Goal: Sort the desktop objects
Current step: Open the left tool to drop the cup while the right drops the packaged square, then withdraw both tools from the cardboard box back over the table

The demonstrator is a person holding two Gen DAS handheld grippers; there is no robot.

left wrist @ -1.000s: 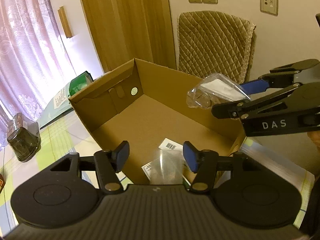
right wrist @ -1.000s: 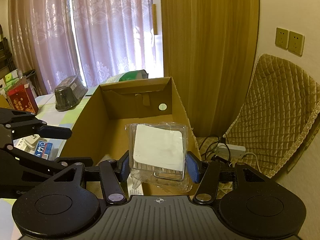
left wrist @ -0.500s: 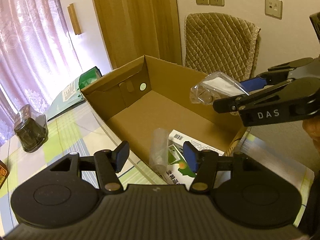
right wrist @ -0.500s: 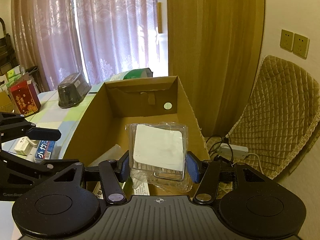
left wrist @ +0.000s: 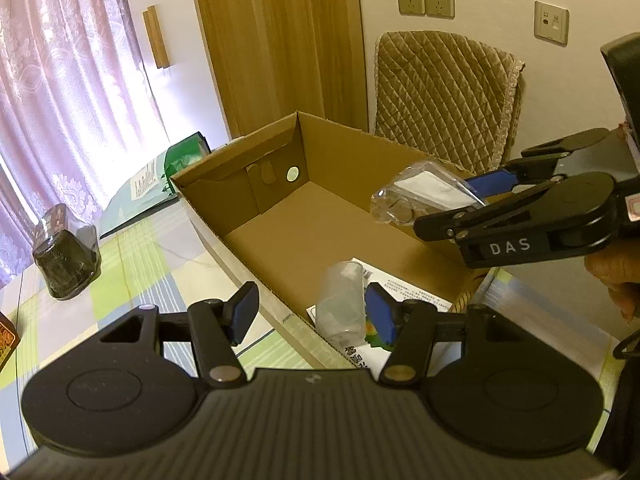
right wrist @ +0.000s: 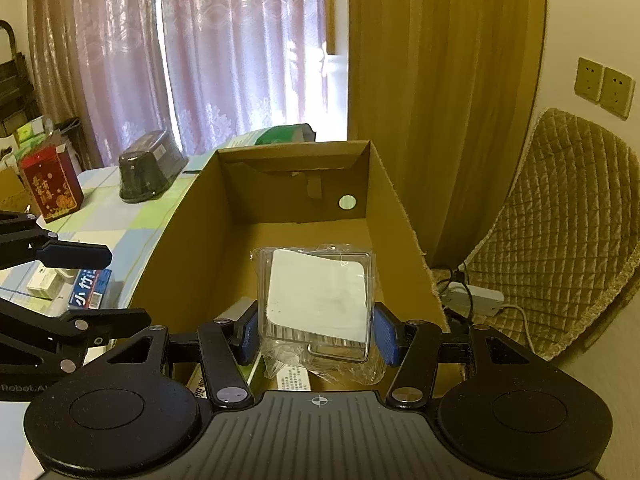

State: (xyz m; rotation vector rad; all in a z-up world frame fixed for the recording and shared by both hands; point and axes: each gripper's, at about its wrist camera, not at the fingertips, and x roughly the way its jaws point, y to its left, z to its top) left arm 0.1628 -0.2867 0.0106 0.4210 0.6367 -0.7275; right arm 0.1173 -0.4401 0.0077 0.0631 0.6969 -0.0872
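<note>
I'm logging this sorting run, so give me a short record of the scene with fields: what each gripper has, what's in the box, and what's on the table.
left gripper: jaws open, holding nothing, by the box's near wall
right gripper: jaws shut on clear plastic packet with white square, held above the box
cardboard box: open top, on the table
box contents: clear plastic cup lying on a printed carton
table: dark lidded container, red box, green packet
</note>
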